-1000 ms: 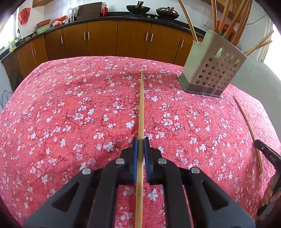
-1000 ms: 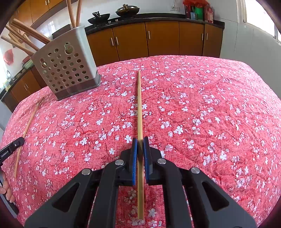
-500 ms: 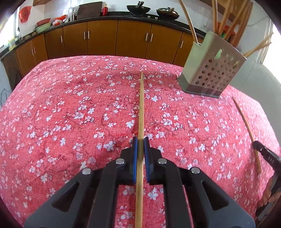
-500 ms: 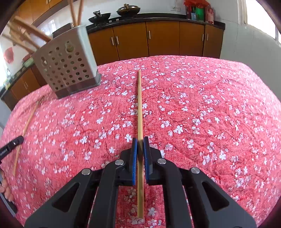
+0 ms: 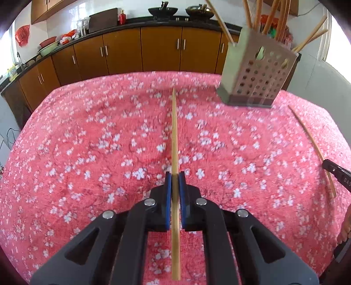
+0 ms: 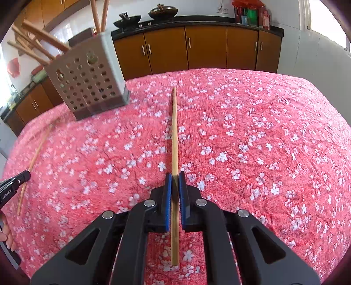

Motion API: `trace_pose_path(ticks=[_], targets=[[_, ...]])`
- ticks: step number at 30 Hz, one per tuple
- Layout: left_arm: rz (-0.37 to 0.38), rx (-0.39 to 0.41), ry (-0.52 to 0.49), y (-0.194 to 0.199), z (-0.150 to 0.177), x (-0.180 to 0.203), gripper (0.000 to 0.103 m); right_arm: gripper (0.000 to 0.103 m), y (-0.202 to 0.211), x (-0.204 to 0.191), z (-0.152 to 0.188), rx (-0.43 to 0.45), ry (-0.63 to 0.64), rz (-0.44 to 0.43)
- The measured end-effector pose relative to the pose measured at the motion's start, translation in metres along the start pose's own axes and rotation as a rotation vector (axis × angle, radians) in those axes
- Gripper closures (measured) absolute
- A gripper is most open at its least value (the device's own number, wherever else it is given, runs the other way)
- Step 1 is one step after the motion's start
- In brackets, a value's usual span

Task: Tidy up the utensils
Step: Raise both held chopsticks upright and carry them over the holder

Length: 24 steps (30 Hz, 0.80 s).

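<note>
Our left gripper (image 5: 174,178) pinches one chopstick (image 5: 174,136), and our right gripper (image 6: 174,178) pinches another chopstick (image 6: 174,131). The holder (image 5: 256,74) stands ahead, right of the left jaws; nothing lies between.

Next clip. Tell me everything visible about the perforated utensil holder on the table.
The grey, box-shaped utensil holder looks like plastic or coated metal, its walls punched with rows of round holes plus keyhole-shaped slots near the rim, over a darker base band. It stands upright on the red floral tablecloth toward the far edge, with several wooden chopsticks already leaning out of its open top. Neither gripper touches it. It is slightly motion-blurred in both views.
</note>
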<state>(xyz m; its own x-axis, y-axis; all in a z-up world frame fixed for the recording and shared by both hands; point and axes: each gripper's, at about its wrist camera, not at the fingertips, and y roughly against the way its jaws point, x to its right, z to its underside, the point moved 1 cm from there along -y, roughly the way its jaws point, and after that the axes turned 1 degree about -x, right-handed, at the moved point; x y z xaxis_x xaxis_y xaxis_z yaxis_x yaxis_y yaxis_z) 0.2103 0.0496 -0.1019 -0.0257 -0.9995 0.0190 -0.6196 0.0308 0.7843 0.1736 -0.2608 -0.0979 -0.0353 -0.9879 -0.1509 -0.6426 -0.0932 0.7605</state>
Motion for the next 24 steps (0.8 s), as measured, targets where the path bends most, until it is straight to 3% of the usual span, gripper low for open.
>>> trace_pose_path(ticks=[11,24], targets=[[0.066,0.228,-0.022,0.088,-0.051,0.006,0.095,0.096,0.073,-0.017,-0.04,0.223,0.054,-0.022],[0.203,0.379,-0.048,0.172,-0.094,0.016,0.095,0.096,0.153,-0.019,-0.102,0.438,0.021,-0.139]])
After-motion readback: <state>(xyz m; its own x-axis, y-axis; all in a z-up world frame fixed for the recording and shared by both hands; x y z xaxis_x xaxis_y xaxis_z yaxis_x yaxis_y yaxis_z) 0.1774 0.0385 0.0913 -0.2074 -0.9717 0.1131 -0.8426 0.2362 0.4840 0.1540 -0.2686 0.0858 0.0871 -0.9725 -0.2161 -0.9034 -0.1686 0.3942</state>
